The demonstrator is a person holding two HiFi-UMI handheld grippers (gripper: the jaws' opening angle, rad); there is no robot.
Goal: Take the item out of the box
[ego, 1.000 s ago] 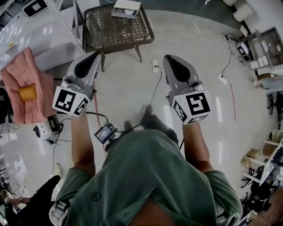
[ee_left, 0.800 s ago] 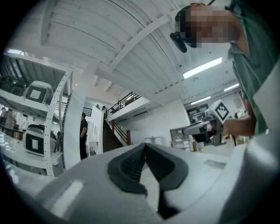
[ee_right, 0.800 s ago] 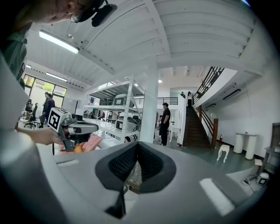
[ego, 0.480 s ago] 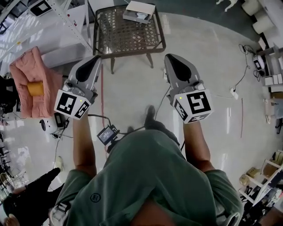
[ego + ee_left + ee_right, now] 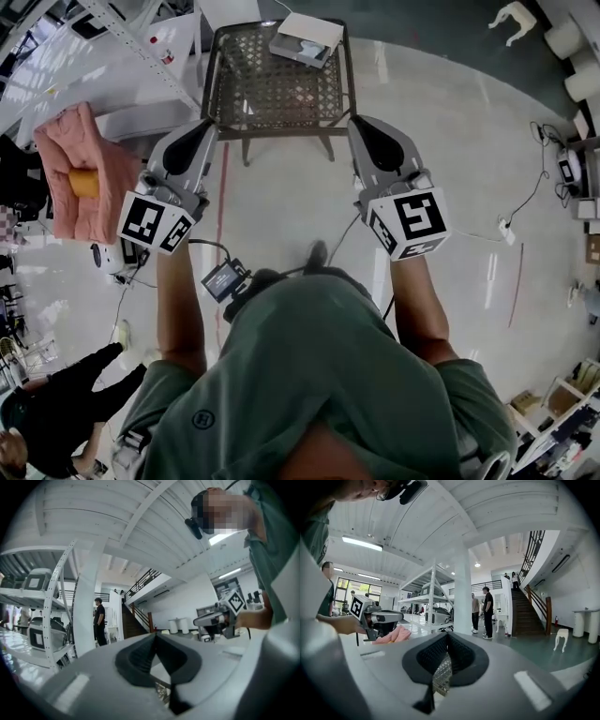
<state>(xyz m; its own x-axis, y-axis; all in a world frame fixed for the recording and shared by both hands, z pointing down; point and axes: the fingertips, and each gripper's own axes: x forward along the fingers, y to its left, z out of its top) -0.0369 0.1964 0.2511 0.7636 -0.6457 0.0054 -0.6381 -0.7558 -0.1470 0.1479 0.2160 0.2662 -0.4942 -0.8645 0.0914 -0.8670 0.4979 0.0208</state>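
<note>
You are holding the left gripper (image 5: pixel 207 126) and the right gripper (image 5: pixel 355 123) empty, jaws pressed together, just short of the mesh table (image 5: pixel 267 92), while the box (image 5: pixel 307 39) is sitting at its far edge, so the whole task is lying ahead

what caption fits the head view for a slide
Person stands before a mesh table bearing a white box, left tongs and right tongs both shut and empty, pointed toward it

brown woven-top table (image 5: pixel 267 94) on pale floor (image 5: pixel 281 216); white box (image 5: pixel 307 39) at its far right corner
</note>
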